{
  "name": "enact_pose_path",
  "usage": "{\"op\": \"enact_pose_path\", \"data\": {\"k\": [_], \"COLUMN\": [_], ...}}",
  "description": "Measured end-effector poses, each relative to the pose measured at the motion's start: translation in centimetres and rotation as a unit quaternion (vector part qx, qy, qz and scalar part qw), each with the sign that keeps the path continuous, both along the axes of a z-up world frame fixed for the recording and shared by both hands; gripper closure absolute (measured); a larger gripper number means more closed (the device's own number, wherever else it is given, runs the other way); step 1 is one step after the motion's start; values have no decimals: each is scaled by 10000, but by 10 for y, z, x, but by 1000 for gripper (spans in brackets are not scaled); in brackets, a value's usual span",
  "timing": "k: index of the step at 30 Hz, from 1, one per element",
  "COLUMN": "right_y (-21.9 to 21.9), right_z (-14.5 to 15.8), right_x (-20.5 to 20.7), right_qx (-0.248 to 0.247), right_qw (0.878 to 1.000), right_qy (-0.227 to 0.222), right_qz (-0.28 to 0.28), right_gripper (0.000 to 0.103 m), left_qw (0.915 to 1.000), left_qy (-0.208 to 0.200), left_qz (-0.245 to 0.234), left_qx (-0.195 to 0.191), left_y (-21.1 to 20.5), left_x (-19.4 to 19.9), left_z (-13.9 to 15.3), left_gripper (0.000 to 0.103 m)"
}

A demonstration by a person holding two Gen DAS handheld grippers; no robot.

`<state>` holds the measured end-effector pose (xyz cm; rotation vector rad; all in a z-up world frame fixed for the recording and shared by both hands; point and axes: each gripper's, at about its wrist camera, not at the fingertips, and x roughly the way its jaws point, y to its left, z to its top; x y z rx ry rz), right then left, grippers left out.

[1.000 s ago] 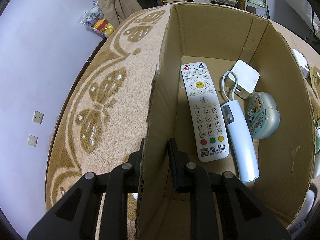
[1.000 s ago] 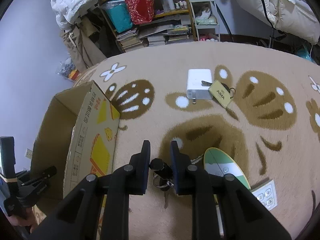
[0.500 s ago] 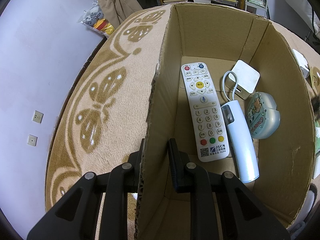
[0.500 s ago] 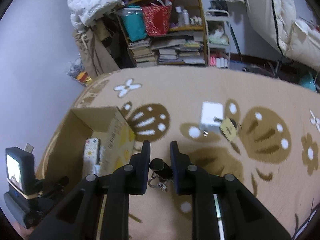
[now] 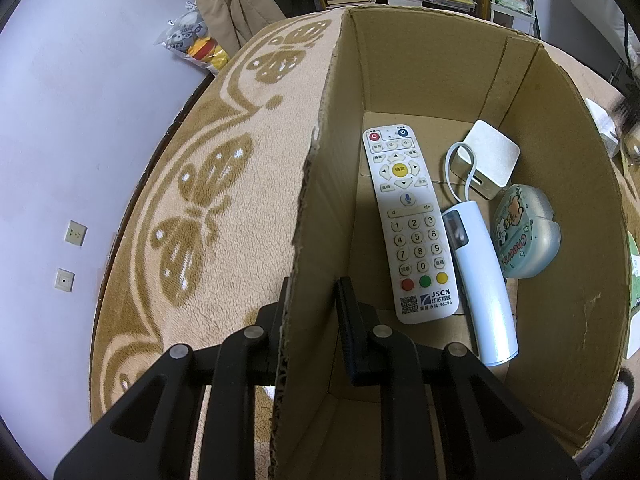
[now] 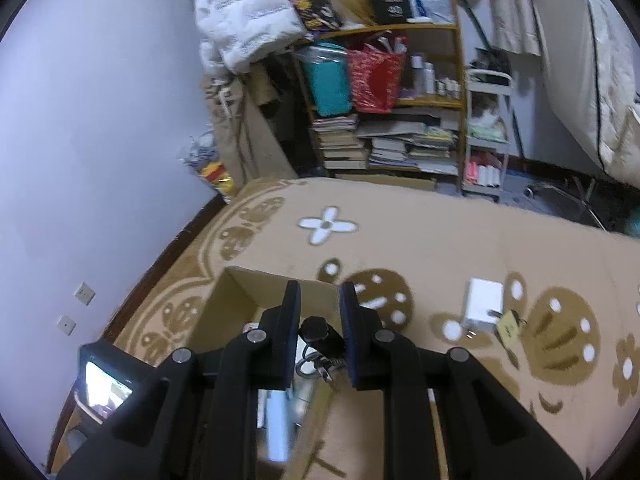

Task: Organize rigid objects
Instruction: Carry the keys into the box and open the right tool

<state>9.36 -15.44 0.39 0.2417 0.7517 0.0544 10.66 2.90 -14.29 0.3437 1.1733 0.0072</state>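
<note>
My left gripper (image 5: 312, 300) is shut on the near left wall of an open cardboard box (image 5: 320, 184) on a patterned bed cover. Inside lie a white remote (image 5: 408, 224), a pale blue cylinder device (image 5: 480, 280), a white square charger (image 5: 490, 160) and a translucent cartoon case (image 5: 524, 236). In the right wrist view my right gripper (image 6: 320, 328) is shut on a small black key fob (image 6: 320, 332) with a metal ring hanging below. It hovers above the box (image 6: 244, 292). A white adapter (image 6: 482, 310) and a tan key tag (image 6: 508, 330) lie on the cover to the right.
A wall runs along the left with two sockets (image 5: 70, 254). Behind the bed stands a shelf (image 6: 392, 92) stacked with books and bags, and a small trolley (image 6: 486, 136). The left gripper's screen (image 6: 106, 388) shows at the lower left of the right wrist view.
My right gripper has risen with the key fob and swung left from the bed cover to above the box. The left gripper and box have stayed still.
</note>
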Motion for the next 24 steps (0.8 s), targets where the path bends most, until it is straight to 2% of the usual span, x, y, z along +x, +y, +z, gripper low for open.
{"op": "enact_pose_path", "data": {"k": [5, 10, 15, 24], "right_y": [19, 26, 27, 31], "right_z": [1, -3, -23, -73], "right_x": [7, 9, 13, 22], "right_qx": [-39, 121, 490, 492], "right_qw": [9998, 9995, 9981, 9960], "right_qy": [-23, -23, 195, 678], "right_qz": [210, 301, 322, 298], "right_gripper": [82, 82, 82, 82], "left_qw": [10000, 10000, 10000, 10000], "left_qy": [2, 13, 14, 19], "left_qz": [1, 7, 9, 10], "left_qx": [-7, -22, -27, -26], "left_y": [0, 1, 2, 2], "left_x": [0, 0, 0, 0], "left_z": [0, -2, -1, -1], "left_gripper": [85, 85, 85, 85]}}
